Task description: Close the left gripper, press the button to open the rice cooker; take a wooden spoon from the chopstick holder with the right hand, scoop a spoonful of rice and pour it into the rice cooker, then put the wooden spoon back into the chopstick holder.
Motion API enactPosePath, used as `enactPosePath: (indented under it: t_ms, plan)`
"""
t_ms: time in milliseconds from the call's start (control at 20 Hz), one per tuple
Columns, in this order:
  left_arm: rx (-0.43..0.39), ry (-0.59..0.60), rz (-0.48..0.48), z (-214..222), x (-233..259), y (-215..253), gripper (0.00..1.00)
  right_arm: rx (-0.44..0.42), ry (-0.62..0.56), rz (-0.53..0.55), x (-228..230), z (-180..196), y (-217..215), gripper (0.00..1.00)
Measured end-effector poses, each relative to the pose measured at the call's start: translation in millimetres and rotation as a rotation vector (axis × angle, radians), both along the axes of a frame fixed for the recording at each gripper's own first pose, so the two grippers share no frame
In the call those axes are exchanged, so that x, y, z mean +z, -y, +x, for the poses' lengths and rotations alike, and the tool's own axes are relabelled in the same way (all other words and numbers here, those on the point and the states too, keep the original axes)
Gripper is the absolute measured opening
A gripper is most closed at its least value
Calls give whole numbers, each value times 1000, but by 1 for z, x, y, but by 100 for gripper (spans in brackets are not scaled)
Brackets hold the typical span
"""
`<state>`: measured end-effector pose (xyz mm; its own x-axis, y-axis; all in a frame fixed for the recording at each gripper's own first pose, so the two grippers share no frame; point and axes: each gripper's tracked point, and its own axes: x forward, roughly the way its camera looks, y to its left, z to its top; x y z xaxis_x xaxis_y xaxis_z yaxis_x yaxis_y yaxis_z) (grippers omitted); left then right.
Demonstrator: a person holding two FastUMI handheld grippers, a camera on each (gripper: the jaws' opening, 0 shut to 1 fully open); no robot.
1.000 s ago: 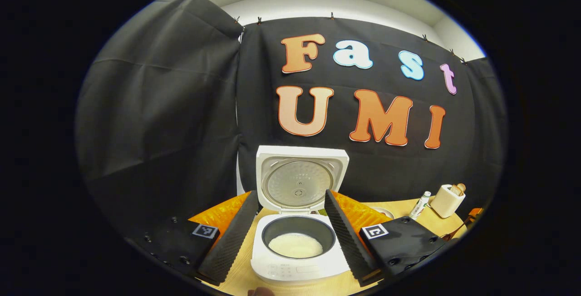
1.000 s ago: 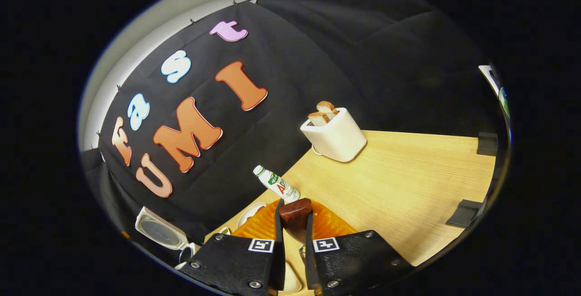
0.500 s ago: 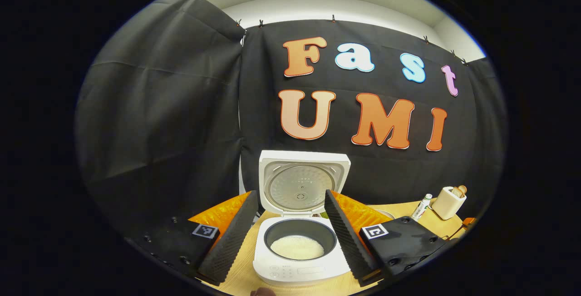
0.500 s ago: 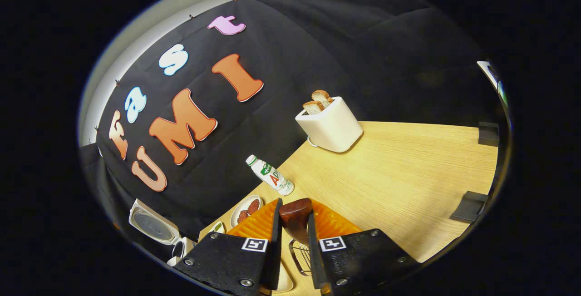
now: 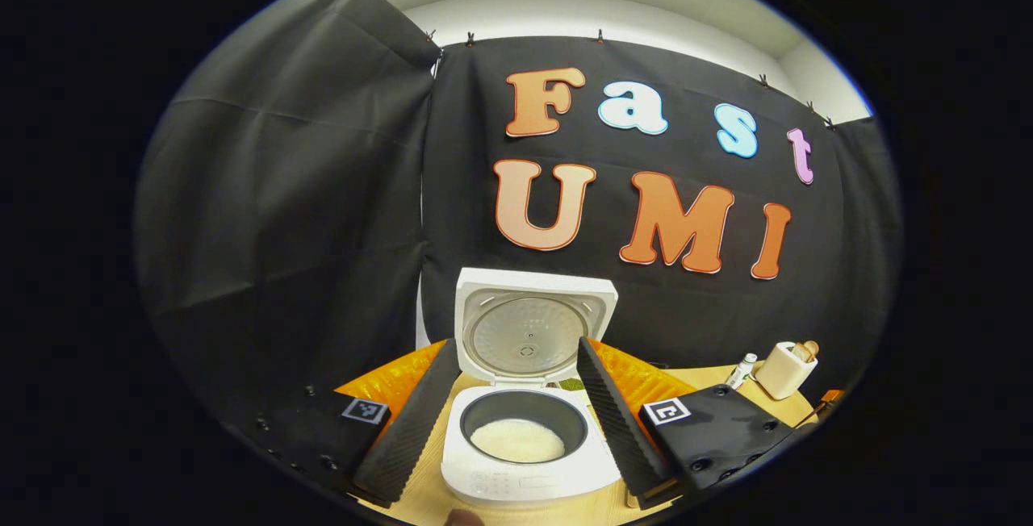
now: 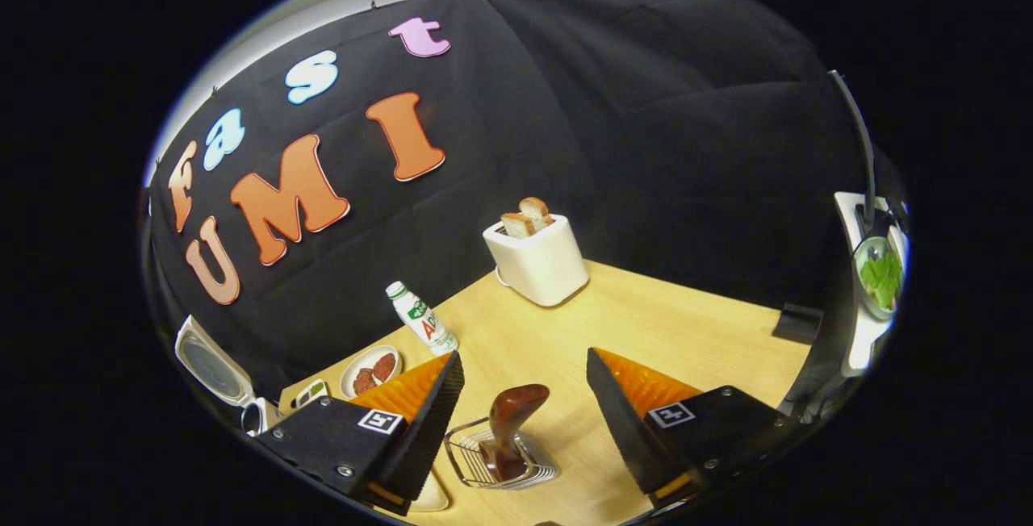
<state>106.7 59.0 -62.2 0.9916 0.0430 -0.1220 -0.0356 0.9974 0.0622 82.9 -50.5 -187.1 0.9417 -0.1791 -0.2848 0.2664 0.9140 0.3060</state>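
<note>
In the right gripper view, the right gripper (image 6: 524, 397) has its fingers wide apart, holding nothing. Between them, at the bottom middle, the wooden spoon (image 6: 510, 427) stands in the wire chopstick holder (image 6: 472, 455). Farther back sit a bottle (image 6: 421, 319) and a toaster (image 6: 539, 260).

In the left gripper view, the left gripper (image 5: 516, 385) is also spread open. The rice cooker (image 5: 516, 437) sits low in the middle, lid up, with white rice (image 5: 517, 440) inside.

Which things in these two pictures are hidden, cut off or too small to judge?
- Bowl of the dark wooden spoon: right gripper view, hidden inside the wire chopstick holder.
- Small white dish: right gripper view, mostly covered by the right tongs.
- Buttons on the white rice cooker: left gripper view, too small, front cut off by the edge.
</note>
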Motion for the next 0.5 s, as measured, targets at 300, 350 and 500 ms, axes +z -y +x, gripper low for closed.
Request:
enactPosePath:
  t_ms: [300, 350, 500]
  plan:
    - [-46, -17, -25, 18, 31, 12, 99, 16, 53, -41, 48, -8, -17, 95]
    - [-47, -3, -15, 24, 42, 12, 99, 19, 69, -43, 57, -8, -21, 95]
    - [-62, -6, 7, 44, 63, 21, 99, 64, 105, -4, 77, -11, -45, 95]
